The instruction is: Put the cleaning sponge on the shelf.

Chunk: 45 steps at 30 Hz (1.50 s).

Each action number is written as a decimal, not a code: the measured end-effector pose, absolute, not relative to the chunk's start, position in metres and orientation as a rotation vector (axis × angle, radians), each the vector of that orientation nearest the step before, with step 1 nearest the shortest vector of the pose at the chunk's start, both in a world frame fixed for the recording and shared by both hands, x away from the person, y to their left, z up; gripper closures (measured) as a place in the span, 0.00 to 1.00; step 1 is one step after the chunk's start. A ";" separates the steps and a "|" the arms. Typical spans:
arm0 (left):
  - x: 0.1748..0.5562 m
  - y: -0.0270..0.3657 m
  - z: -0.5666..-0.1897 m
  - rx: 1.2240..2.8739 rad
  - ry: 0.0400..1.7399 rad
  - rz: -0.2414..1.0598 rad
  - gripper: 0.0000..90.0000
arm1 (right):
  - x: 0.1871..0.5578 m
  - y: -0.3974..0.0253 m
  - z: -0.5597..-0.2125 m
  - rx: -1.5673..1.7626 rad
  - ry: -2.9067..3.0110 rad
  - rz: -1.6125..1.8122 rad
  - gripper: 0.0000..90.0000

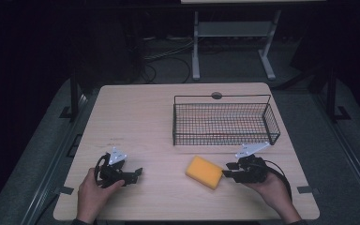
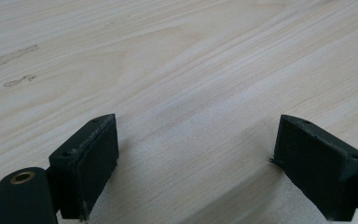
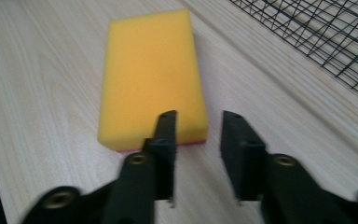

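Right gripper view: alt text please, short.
A yellow sponge lies flat on the pale wood table, just ahead of the right gripper, whose two black jaws stand slightly apart near the sponge's near right corner, gripping nothing. A black wire basket sits at upper right.

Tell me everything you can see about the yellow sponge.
The yellow sponge is a flat rectangular foam block with a thin pink layer showing along its bottom edge. It lies flat on the wooden table, in front of the wire basket. The right gripper is just at its near end, jaws parted, not gripping it.
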<state>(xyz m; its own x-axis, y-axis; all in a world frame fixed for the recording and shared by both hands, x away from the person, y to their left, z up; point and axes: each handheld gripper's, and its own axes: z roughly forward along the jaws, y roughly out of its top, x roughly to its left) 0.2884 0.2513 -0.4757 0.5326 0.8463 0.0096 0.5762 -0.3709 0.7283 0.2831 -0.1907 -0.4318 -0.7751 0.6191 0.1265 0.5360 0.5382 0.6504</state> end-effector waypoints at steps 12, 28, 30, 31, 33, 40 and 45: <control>0.288 0.251 -0.476 2.091 1.147 0.509 0.14 | 0.289 -0.171 -0.429 1.003 2.768 0.902 0.27; 0.288 0.251 -0.476 2.091 1.147 0.508 0.14 | 0.298 -0.139 -0.421 0.892 2.825 0.822 0.15; 0.288 0.251 -0.476 2.091 1.147 0.508 0.14 | 0.300 -0.134 -0.421 0.884 2.827 0.815 0.15; 0.288 0.251 -0.476 2.088 1.149 0.508 0.14 | 0.301 -0.132 -0.421 0.878 2.830 0.808 0.15; 0.288 0.251 -0.476 2.087 1.150 0.508 0.14 | 0.303 -0.129 -0.422 0.865 2.834 0.801 0.15; 0.288 0.251 -0.476 2.088 1.150 0.508 0.14 | 0.308 -0.118 -0.426 0.844 2.852 0.786 0.15; 0.288 0.251 -0.475 2.091 1.150 0.507 0.14 | 0.311 -0.107 -0.431 0.821 2.864 0.771 0.15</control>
<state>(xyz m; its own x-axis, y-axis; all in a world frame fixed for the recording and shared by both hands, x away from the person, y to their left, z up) 0.2884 0.2513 -0.4754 0.5318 0.8468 0.0096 0.5787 -0.3717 0.7259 0.3113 -0.1071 -0.4314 -0.8559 0.5119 0.0741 0.4799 0.7327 0.4826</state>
